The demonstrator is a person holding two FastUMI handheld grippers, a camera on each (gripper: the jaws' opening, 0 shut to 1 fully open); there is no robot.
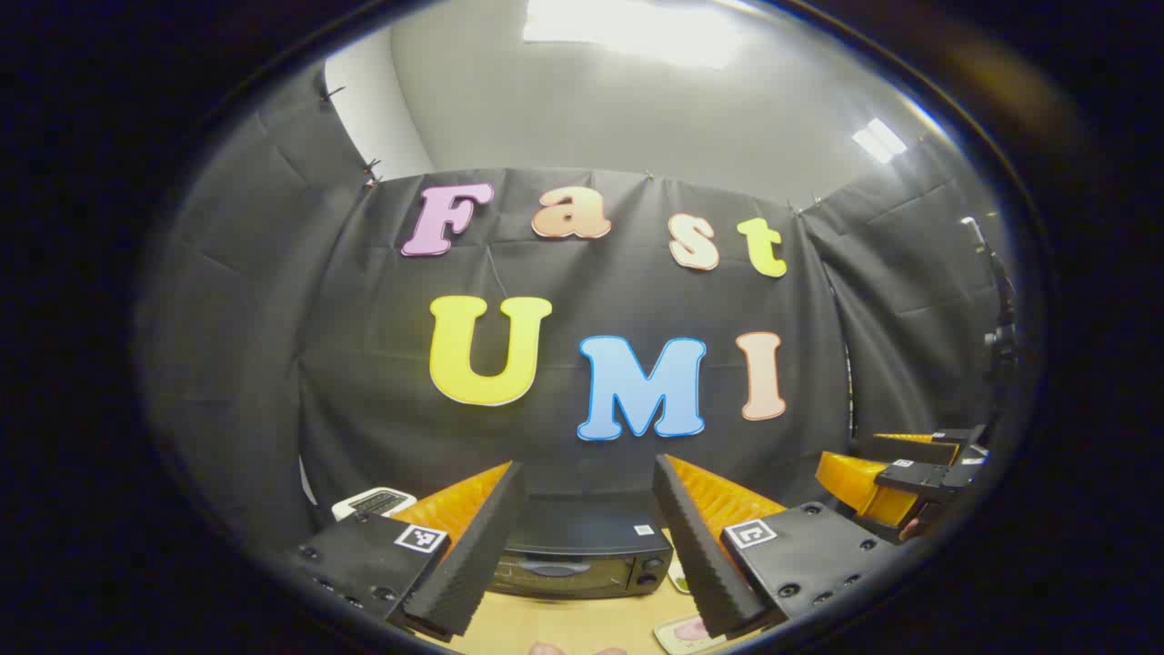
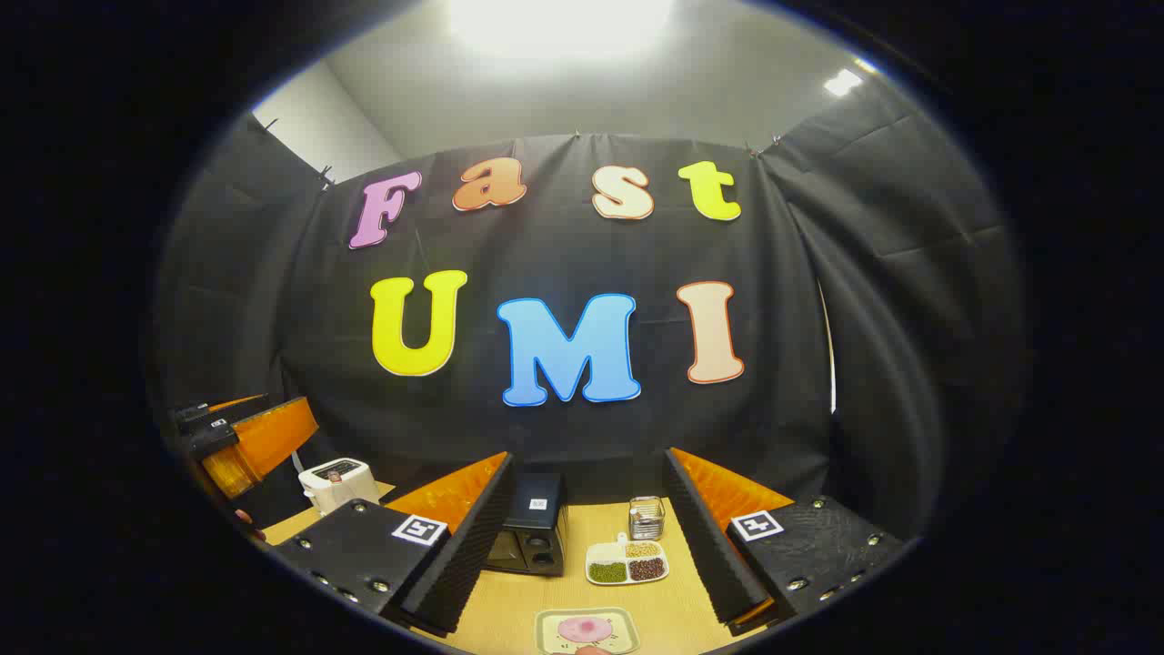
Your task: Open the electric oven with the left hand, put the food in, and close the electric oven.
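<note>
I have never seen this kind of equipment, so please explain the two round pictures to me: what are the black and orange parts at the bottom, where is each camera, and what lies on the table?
There is no robot arm. A person holds one two-finger tool in each hand, and a wide-angle camera rides on each tool, looking forward along its fingers.

In the left gripper view, the left gripper shows at the bottom, jaws apart and holding nothing. Between them stands the black electric oven, its door closed.

In the right gripper view, the right gripper is also open and empty. On the wooden table you see the oven from its side, a white toaster, a small glass jar, a divided dish of beans, and nearest, a small tray with pink food.

Each view also catches the other gripper at its edge.
</note>
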